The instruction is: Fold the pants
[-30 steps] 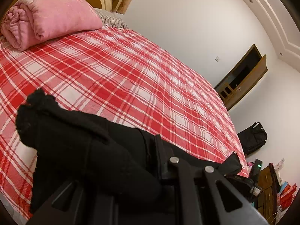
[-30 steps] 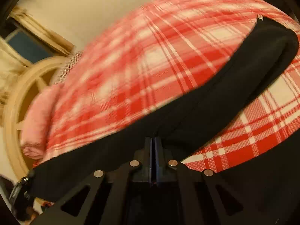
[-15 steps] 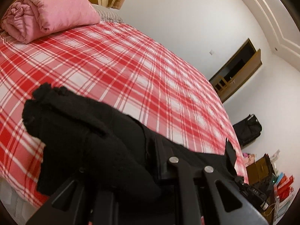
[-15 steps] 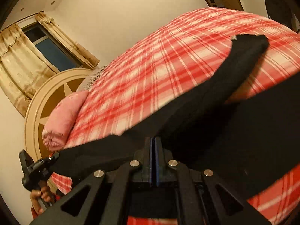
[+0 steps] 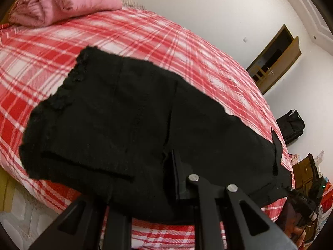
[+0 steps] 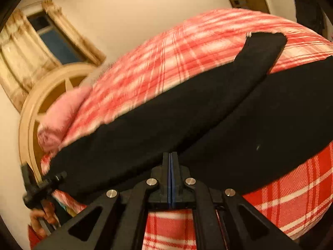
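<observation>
The black pants (image 5: 133,120) lie spread over the near part of a red plaid bed (image 5: 158,37), leg ends toward the far left. My left gripper (image 5: 177,175) is shut on the near edge of the pants. In the right wrist view the pants (image 6: 187,112) stretch across the bed (image 6: 179,48) as a long black band. My right gripper (image 6: 170,166) is shut on their near edge, its jaws pressed together. The left gripper (image 6: 41,185) shows at the far left of that view, held by a hand at the pants' other end.
A rolled pink blanket (image 5: 62,0) lies at the head of the bed, by a round wooden headboard (image 6: 41,95). A black bag (image 5: 291,125) and an open wooden door (image 5: 274,56) stand past the bed's far side. A curtained window (image 6: 47,39) is behind.
Both grippers lifted and pulled the pants, which went from a bunched heap to a flat spread on the bed. Both stayed shut on the fabric.
</observation>
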Action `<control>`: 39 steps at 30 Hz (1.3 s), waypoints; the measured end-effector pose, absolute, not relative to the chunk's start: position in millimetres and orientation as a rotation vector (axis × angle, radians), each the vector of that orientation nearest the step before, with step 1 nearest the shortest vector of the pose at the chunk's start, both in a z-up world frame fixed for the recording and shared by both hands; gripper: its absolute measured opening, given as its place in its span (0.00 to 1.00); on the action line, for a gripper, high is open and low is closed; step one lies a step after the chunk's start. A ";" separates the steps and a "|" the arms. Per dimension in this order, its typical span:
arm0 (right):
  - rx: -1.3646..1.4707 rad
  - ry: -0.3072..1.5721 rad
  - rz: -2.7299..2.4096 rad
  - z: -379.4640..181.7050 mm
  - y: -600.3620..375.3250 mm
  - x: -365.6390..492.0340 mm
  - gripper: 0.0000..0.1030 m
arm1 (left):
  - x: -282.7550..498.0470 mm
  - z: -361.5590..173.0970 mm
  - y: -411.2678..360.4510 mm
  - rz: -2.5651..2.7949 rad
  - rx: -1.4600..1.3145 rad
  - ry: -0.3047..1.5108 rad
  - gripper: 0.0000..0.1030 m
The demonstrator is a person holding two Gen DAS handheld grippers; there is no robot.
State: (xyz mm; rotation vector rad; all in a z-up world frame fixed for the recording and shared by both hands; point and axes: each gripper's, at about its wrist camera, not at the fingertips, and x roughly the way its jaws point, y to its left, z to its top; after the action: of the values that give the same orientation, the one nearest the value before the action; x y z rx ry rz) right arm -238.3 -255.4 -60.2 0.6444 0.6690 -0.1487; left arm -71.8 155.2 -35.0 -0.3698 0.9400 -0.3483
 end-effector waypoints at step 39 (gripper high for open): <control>0.612 0.720 -0.393 -102.9 -266.0 -261.8 0.07 | -74.4 -52.7 169.5 -0.289 -0.298 0.964 0.22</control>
State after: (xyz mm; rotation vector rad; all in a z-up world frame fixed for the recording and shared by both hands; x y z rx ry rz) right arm -261.8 -266.0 -102.9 0.6122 0.7195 -0.3931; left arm -74.4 169.5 -52.7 -0.2984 0.9638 -0.2886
